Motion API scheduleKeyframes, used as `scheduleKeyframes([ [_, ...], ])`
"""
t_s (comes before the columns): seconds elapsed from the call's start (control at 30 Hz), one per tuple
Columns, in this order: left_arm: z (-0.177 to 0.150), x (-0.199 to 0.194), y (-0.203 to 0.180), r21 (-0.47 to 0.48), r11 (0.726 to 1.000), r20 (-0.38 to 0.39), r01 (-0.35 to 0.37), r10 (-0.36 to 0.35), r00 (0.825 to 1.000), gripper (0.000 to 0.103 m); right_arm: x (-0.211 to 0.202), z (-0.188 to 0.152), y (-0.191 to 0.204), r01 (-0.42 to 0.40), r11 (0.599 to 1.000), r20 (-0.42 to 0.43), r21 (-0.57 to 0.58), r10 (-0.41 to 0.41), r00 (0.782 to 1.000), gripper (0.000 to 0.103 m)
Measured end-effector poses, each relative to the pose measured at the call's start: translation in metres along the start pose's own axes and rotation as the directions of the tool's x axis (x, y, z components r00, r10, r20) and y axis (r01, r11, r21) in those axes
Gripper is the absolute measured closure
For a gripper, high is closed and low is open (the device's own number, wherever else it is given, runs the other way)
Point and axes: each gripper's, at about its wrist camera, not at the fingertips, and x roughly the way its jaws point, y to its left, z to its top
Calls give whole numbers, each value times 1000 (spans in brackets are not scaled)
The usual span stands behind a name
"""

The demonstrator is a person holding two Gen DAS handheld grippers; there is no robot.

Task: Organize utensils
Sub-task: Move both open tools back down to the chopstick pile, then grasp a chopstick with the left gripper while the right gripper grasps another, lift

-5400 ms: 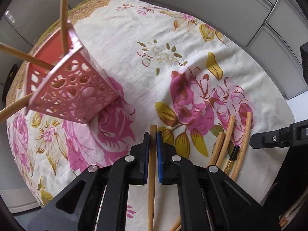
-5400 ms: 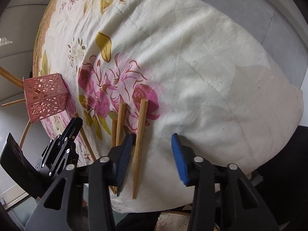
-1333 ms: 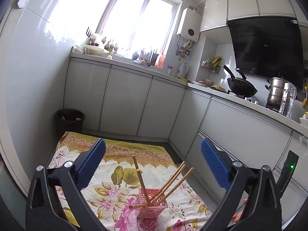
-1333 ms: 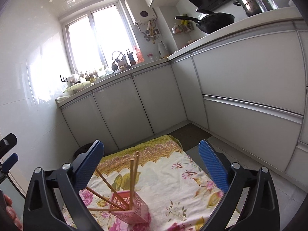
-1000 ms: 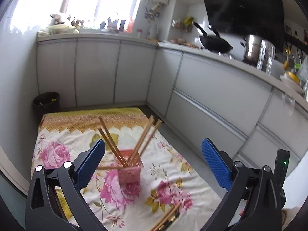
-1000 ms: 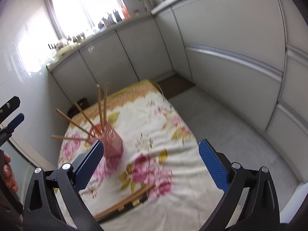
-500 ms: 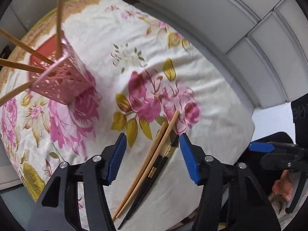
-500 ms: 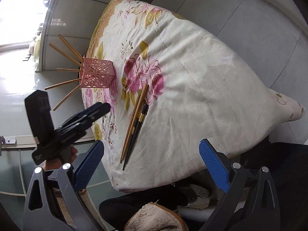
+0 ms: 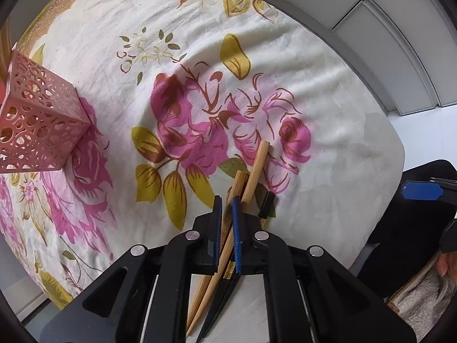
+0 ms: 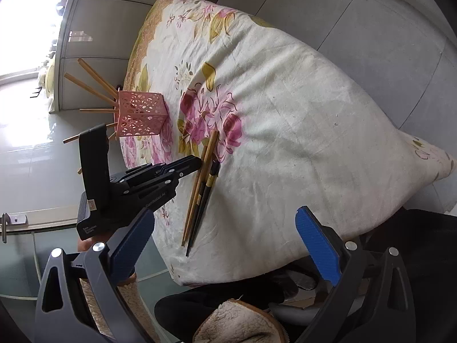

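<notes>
The left gripper has just closed its jaws on one chopstick lying on the cloth, so lift straight up and drop it into the pink basket nearby, while the right gripper waits with jaws apart.

chopsticks lie side by side on the cloth, holder well to their left.
</notes>
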Motion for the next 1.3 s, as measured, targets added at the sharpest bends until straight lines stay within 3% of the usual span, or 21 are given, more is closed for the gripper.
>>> scheduleKeyframes([
  [0.23,3,8,3,27,1000,-12,13,-13,1000,94,5,7,20,126,989,30,-72,-124,992,7],
  [0.3,3,16,1,50,999,-30,-6,8,1000,94,10,12,27,200,976,44,-91,-196,980,7],
  [0.4,2,18,2,63,998,-2,5,-4,1000,95,23,24,40,296,949,62,-105,-291,955,7],
  [0.57,-13,16,24,-16,1000,76,-16,17,997,97,59,41,68,337,932,17,-135,-338,941,9],
  [0.73,-39,4,44,-53,999,147,-6,14,989,97,99,49,85,402,904,-15,-145,-408,913,38],
  [0.83,-51,-4,53,-65,998,191,-11,23,981,97,116,54,93,474,868,-8,-146,-480,877,48],
  [1.07,-66,-16,64,-66,998,251,-2,19,968,97,146,58,112,588,793,32,-160,-591,806,59],
  [1.1,-70,-20,63,-66,998,253,-4,20,967,97,148,58,114,596,787,42,-158,-598,800,70],
  [1.2,-70,-32,61,-76,997,260,-19,38,965,97,155,57,121,643,748,91,-165,-637,765,88],
  [1.27,-75,-40,62,-93,995,275,-31,55,960,97,156,51,122,642,746,132,-177,-629,766,89],
  [1.3,-77,-43,61,-106,994,287,-36,65,956,97,155,47,122,626,758,153,-182,-607,780,90],
])
